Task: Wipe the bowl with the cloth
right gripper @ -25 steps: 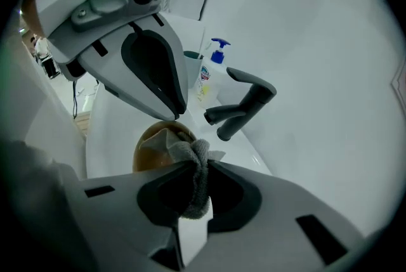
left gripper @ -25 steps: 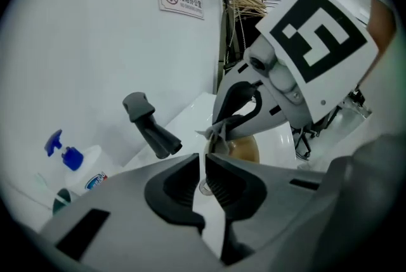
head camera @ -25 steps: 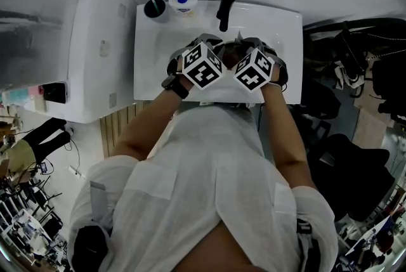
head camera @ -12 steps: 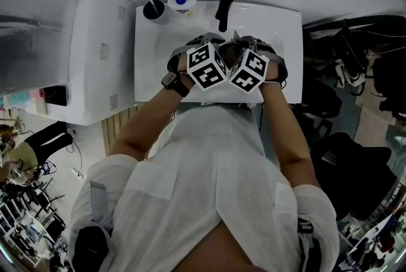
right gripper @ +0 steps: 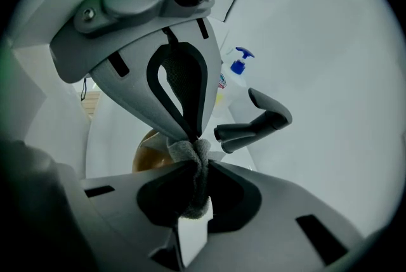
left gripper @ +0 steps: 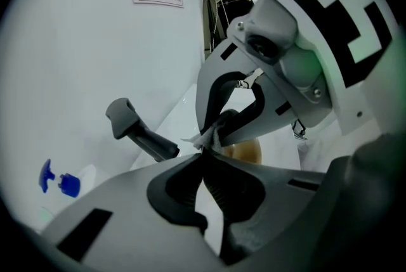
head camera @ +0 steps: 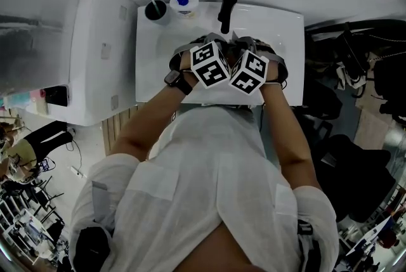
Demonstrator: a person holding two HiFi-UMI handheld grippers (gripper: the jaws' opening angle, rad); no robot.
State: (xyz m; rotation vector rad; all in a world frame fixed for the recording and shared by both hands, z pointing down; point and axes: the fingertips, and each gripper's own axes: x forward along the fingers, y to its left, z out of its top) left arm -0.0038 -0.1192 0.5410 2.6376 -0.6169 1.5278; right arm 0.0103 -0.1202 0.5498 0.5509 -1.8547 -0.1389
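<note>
At the upper centre of the head view, both tools meet tip to tip over the white sink (head camera: 285,36). The right tool (right gripper: 193,169) is clenched on the bunched grey cloth (right gripper: 190,151). The left tool (left gripper: 206,153) has just been closing its jaws, and its tips are now together against that cloth. The brown bowl (left gripper: 246,150) lies in the sink just beneath them, right of the dark tap (left gripper: 136,134).

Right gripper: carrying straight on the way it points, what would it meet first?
Past the cloth that the right gripper grips, it would meet the left gripper, whose jaws have just closed further on that cloth's far end. The brown bowl lies beyond, depth unclear.
</note>
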